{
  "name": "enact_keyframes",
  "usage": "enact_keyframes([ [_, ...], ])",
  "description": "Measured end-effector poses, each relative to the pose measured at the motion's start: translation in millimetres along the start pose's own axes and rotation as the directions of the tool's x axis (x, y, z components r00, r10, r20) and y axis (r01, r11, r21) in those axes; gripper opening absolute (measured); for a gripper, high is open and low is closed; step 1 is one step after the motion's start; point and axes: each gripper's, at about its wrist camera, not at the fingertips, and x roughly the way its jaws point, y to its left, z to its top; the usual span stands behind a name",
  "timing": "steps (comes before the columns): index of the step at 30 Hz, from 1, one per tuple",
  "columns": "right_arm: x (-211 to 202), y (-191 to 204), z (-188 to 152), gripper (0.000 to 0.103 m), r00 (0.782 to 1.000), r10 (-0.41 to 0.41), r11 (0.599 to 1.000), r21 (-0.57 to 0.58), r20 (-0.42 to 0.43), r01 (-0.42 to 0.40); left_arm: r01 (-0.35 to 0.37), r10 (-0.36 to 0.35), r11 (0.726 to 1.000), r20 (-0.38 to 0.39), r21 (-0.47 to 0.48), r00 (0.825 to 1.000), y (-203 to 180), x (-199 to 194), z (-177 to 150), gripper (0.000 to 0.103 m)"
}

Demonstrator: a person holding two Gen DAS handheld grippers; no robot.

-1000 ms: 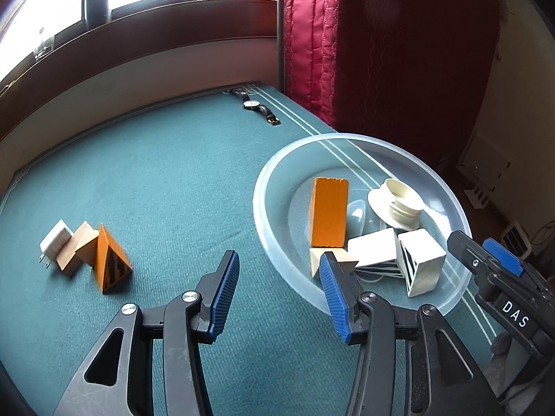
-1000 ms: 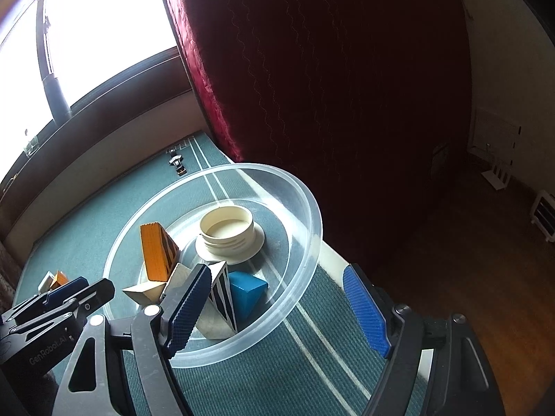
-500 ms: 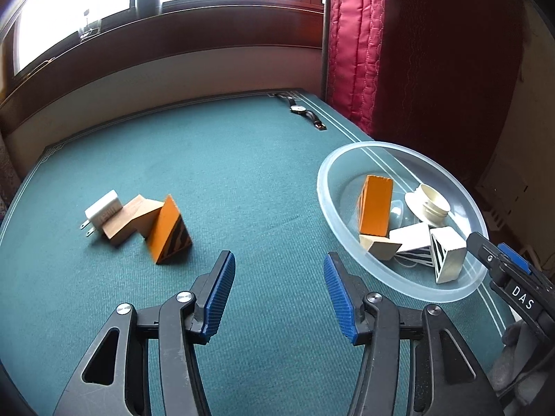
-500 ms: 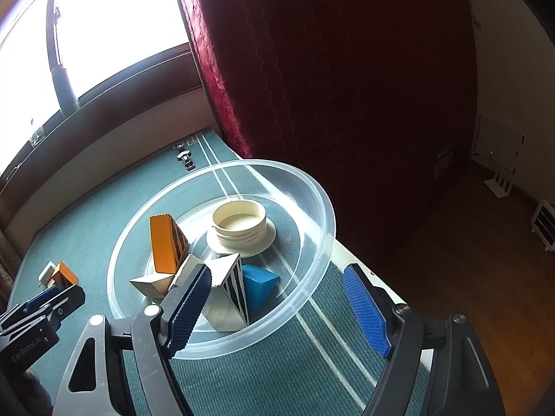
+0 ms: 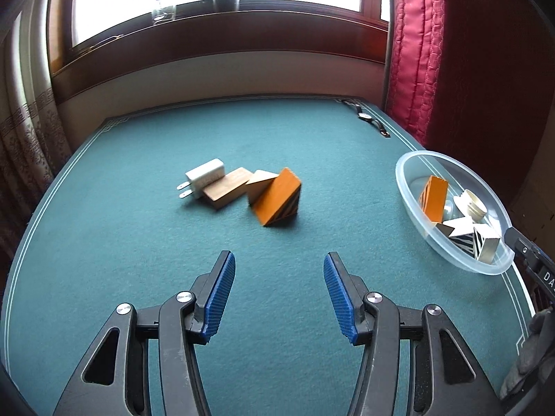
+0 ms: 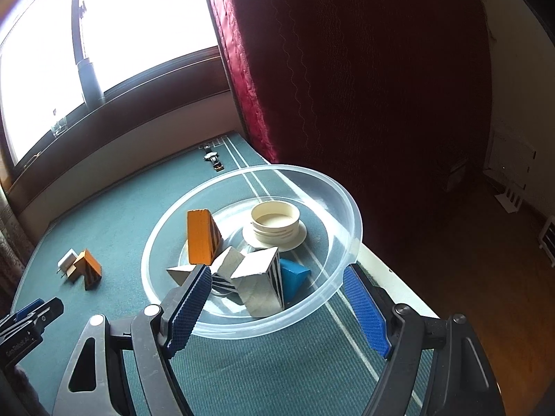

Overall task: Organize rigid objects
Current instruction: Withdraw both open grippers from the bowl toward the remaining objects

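**Loose blocks lying left of the clear bowl**

Hovering released over bare green worktop [image 5: 138, 242]: left tool [image 5: 279, 294], nothing between its blue pads. Opening wider at the near rim of the clear bowl [image 6: 350, 239]: right tool [image 6: 277, 306], gripping nothing. Sitting inside the bowl: orange wedge [image 6: 199, 237], cream lid [image 6: 275, 223], striped blocks, blue block [image 6: 295, 275]. Lying well left of the bowl, touching one another: white charger [image 5: 204, 176], wooden block [image 5: 227, 187], striped orange wedge [image 5: 277, 196].

Each handheld black plastic gripper [image 5: 279, 294] carries two ribbed blue rubber pads [image 5: 219, 298], triangular cut-outs in its arms and round silver screws [image 5: 183, 296]. The right gripper [image 6: 277, 308] matches, white lettering on its side.
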Motion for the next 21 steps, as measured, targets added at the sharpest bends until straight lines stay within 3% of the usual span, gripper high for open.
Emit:
enact_keyframes([
  [10,-24.0,31.7,-9.5,0.086,0.995,0.094,0.992,-0.090,0.021,-0.092,-0.089,0.094,0.990,0.045,-0.106,0.995,47.2,-48.9,-13.6,0.058],
  [21,-38.0,50.1,-20.3,0.087,0.990,0.141,0.979,-0.149,0.012,-0.138,-0.107,0.115,0.987,0.062,-0.119,0.991,55.8,-63.0,-13.8,0.059],
])
